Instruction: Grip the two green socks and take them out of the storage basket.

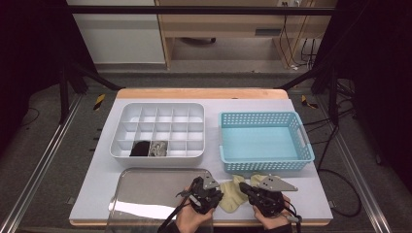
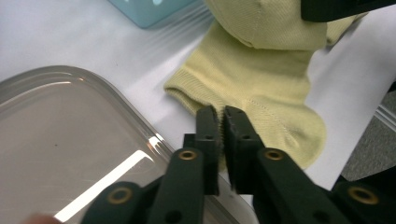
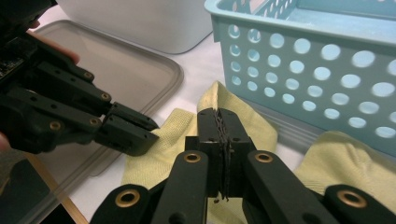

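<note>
At the near edge of the tabletop (image 1: 97, 194), the person's two hands bring both grippers onto a pale yellow sock (image 1: 232, 195) that lies flat between the clear lid (image 1: 145, 191) and the blue basket (image 1: 265, 141).

The left gripper (image 2: 220, 122) has its jaws drawn almost together, nipping the sock's near edge close to the cuff opening; a thin fold of knit sits between the toothed pads. This hold looks meant to fix one end of the sock. The right gripper (image 3: 221, 122) has its jaws fully pressed together on a raised ridge of the same fabric, seemingly the other end, so the sock can be lifted, stretched or folded between two points rather than dragged.

A second yellow sock (image 3: 355, 158) lies just to the right, its far edge close against the basket wall, probably waiting its turn.

Beyond the lid, the white divided organiser (image 1: 158, 128) holds a black bundle (image 1: 141, 148) and a grey bundle (image 1: 158, 148) in two neighbouring cells of its near row. This suggests the sock is headed for a cell beside them. The basket looks empty.
</note>
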Demonstrator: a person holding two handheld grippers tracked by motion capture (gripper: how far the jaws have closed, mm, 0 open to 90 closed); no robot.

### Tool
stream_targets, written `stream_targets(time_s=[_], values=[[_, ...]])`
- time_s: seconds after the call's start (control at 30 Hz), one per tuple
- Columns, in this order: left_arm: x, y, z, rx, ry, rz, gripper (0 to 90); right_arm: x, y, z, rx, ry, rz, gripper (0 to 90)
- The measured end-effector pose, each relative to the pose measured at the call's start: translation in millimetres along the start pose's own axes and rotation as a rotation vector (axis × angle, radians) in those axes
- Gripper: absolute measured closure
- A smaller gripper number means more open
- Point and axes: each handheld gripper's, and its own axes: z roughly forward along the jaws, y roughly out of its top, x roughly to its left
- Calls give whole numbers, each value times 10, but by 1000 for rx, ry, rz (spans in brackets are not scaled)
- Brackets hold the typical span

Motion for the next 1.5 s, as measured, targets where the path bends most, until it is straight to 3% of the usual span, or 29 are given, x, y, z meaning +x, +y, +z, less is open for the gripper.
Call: stream_targets(time_s=[0.27,0.5,0.7,0.83,0.97,1.13,1.27,1.4,1.5], values=[[104,-40,-368,-67,-18,-4,864,-36,36,-105,-47,5,36,893],[331,-181,-612,-55,-10,-47,862,-54,4,-68,-22,0,73,891],[464,-312,-580,-10,5,-77,859,-62,-93,55,66,-30,98,882],[475,-344,-536,-7,16,-67,839,-93,-143,116,112,-49,109,835],[474,-376,-552,-31,14,-65,708,-108,-134,82,79,-59,94,779],[472,-443,-618,-49,13,-74,663,-132,-67,32,22,-68,61,743],[460,-496,-596,-36,19,-83,683,-153,-60,150,56,-60,54,728],[456,-505,-565,-35,39,-84,759,-170,-82,289,106,-64,35,720],[459,-505,-563,-44,34,-91,841,-176,-107,333,133,-76,30,787]])
